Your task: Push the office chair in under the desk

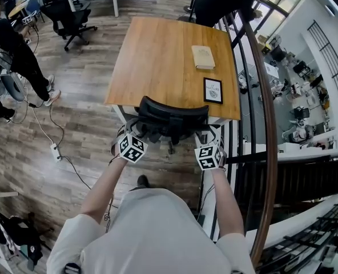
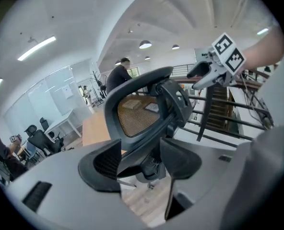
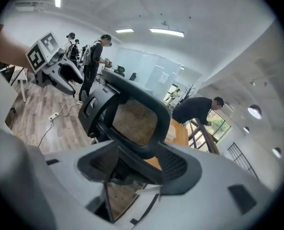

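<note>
Standing right behind a black office chair (image 1: 172, 114) and holding it by the top of its back, one gripper on each side.

On the left gripper (image 2: 139, 150), jaws partway apart, not wide, and clamped on the thick black rim of the chair back. Rim running straight through the gap and filling it, pressed against the dark ribbed pads (image 2: 101, 162). Brown mesh of the back just above the jaws.

On the right gripper (image 3: 141, 158), much the same. Jaws partway apart and clamped on the rim at the other side of the chair back. Rim slanting across the gap from pad to pad, with the mesh panel sitting right above.

In the head view, both grippers low and close to the body, with bare arms reaching down to them.

Chair at the near end of the wooden desk (image 1: 157, 56), about in the middle of that end. Top of the back right at the desk's edge. Seat hidden below the back, so no telling how far under it sits.

On the desk, a tan book (image 1: 203, 57) and a small framed picture (image 1: 213, 90), both toward the right side, with the picture nearer the chair. Curved handrail (image 1: 269, 119) just beside the desk on the right. On the wooden floor (image 1: 83, 113) to the left, a white power strip (image 1: 56, 151) with its cord. Farther off, another black chair (image 1: 72, 19), and a person in black (image 1: 226, 1) bent over at the far end of the desk.
</note>
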A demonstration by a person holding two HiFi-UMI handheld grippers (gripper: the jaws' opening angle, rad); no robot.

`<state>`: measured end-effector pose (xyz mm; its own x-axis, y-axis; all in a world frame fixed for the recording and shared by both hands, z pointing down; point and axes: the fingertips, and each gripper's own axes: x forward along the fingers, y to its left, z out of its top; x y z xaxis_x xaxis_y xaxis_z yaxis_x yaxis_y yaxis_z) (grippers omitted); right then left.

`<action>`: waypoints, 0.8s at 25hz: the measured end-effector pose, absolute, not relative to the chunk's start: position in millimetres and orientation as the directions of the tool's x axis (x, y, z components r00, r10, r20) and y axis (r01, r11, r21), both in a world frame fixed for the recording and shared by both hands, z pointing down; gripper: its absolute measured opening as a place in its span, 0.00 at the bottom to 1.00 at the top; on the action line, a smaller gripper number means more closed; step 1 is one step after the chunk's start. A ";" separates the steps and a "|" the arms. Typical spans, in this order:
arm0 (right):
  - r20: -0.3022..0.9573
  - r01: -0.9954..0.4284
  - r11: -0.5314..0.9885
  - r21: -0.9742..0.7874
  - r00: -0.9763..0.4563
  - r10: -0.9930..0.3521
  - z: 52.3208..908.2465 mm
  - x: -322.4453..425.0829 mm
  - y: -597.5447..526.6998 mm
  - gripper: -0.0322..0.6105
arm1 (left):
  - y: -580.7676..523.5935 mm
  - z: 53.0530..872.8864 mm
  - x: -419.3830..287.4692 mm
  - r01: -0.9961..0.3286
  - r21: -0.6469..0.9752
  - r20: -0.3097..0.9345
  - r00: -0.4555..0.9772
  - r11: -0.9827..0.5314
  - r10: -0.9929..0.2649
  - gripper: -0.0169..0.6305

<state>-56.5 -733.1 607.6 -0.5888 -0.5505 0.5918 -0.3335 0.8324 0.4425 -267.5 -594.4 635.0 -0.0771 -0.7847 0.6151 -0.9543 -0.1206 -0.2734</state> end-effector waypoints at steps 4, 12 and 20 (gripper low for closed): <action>0.562 -0.408 0.842 0.354 -0.627 -0.540 581.6 -54.4 -719.2 0.44 | -585.2 608.9 -255.3 -0.983 -0.162 0.566 -0.019 -0.089 -0.824 0.40; 0.494 -0.478 0.852 0.213 -0.699 -0.516 556.6 -62.7 -698.6 0.44 | -578.4 572.1 -246.7 -0.995 -0.062 0.470 0.044 -0.082 -0.882 0.38; 0.399 -0.522 0.834 0.180 -0.736 -0.547 521.8 -69.2 -672.5 0.44 | -556.2 537.7 -240.7 -0.993 -0.005 0.423 0.105 -0.119 -0.900 0.35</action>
<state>-69.2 -672.5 521.8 -0.7360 -0.5472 0.3986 -0.5224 0.8336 0.1796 -240.7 -556.2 537.7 0.1053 -0.9000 0.4229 -0.9929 -0.1186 -0.0051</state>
